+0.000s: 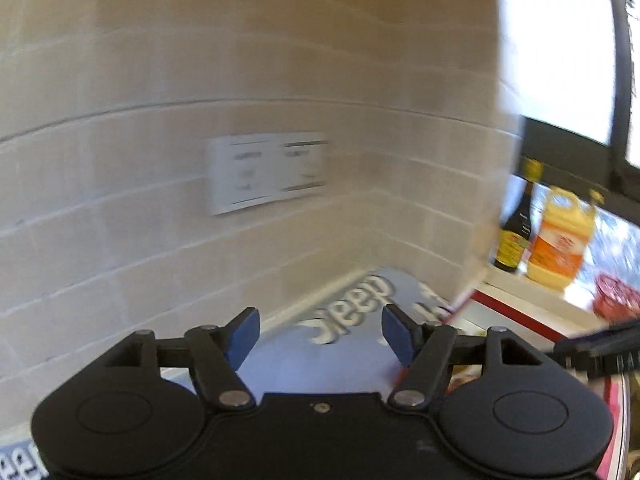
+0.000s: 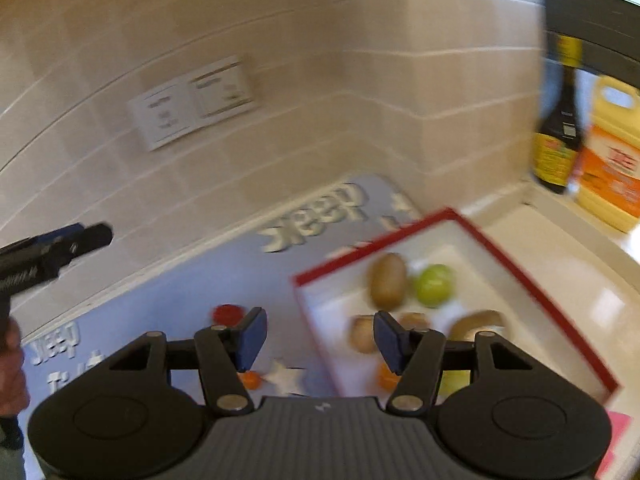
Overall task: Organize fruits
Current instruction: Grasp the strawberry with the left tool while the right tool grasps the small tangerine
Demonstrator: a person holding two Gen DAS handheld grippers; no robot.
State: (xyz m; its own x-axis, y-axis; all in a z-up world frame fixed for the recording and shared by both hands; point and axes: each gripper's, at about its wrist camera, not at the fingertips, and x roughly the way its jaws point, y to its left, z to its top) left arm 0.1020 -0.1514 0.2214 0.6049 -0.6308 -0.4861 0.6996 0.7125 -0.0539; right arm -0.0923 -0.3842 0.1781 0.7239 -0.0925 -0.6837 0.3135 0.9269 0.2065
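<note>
In the right wrist view a white tray with a red rim [image 2: 520,268] lies on the counter and holds a brown kiwi [image 2: 387,280], a green apple [image 2: 434,285] and several other brown and orange fruits. A red fruit [image 2: 227,313] and a small orange one [image 2: 251,380] lie on the blue mat [image 2: 192,292] left of the tray. My right gripper [image 2: 319,340] is open and empty above the tray's left edge. My left gripper [image 1: 320,336] is open and empty, raised over the mat [image 1: 288,360] facing the tiled wall; it also shows in the right wrist view [image 2: 60,248].
A tiled wall with a white double socket [image 1: 266,174] stands behind the mat. A dark sauce bottle [image 2: 558,136] and a yellow oil jug [image 2: 612,160] stand on the ledge at right. A red basket [image 1: 616,298] sits beyond them.
</note>
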